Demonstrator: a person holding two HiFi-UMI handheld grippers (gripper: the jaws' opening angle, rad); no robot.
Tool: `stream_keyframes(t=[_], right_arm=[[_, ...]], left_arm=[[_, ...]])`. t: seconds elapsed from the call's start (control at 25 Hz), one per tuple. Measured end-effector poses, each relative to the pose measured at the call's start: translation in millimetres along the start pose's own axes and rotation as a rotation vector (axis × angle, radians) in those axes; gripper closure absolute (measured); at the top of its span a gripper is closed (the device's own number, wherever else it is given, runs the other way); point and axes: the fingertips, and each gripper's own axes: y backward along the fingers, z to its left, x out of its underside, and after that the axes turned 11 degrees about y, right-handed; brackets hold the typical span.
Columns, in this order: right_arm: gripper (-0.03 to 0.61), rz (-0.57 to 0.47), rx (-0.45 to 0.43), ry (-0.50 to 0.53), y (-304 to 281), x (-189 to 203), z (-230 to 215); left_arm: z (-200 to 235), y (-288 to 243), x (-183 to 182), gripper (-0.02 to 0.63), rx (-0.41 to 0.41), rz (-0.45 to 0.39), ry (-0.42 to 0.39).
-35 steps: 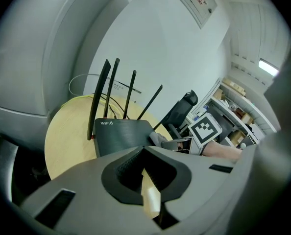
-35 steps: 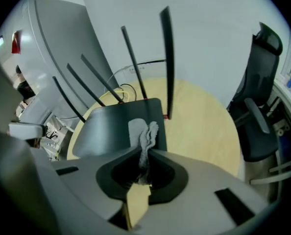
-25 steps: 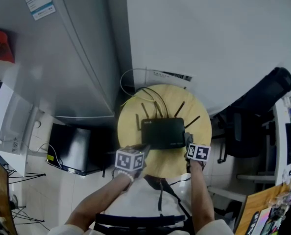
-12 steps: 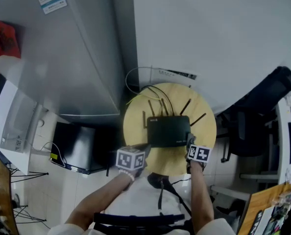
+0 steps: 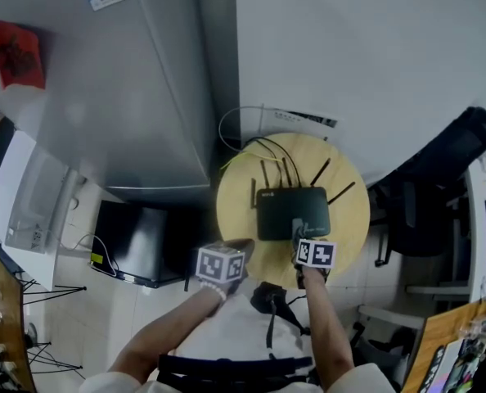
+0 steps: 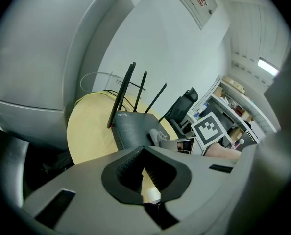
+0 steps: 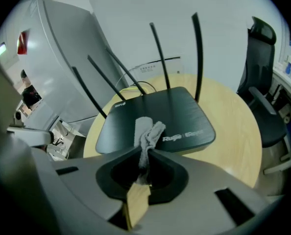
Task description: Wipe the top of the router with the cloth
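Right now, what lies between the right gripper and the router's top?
The grey cloth: the right gripper pinches it, and its free end rests atop the black router, clearest in the right gripper view.

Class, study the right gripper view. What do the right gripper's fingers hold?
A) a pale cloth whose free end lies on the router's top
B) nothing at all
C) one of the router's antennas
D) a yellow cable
A: in the right gripper view the right gripper has its fingers closed on the pale cloth, and the cloth's free end lies on the flat top of the black router.
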Motion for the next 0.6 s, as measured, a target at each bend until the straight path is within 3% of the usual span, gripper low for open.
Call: stream_keyframes(t=[0.32, 0.6], right_arm=[[0.537, 0.029, -0.099, 0.107, -15.8, -2.2, 68.8], [0.536, 0.055, -0.160, 0.165, -22.7, -1.3, 103.4]], left_arm=[[4.6, 8.7, -1.9, 0.617, -0.002, -0.005, -0.006], [9.6, 11.0, -4.0, 0.617, -0.011, -0.013, 0.005]])
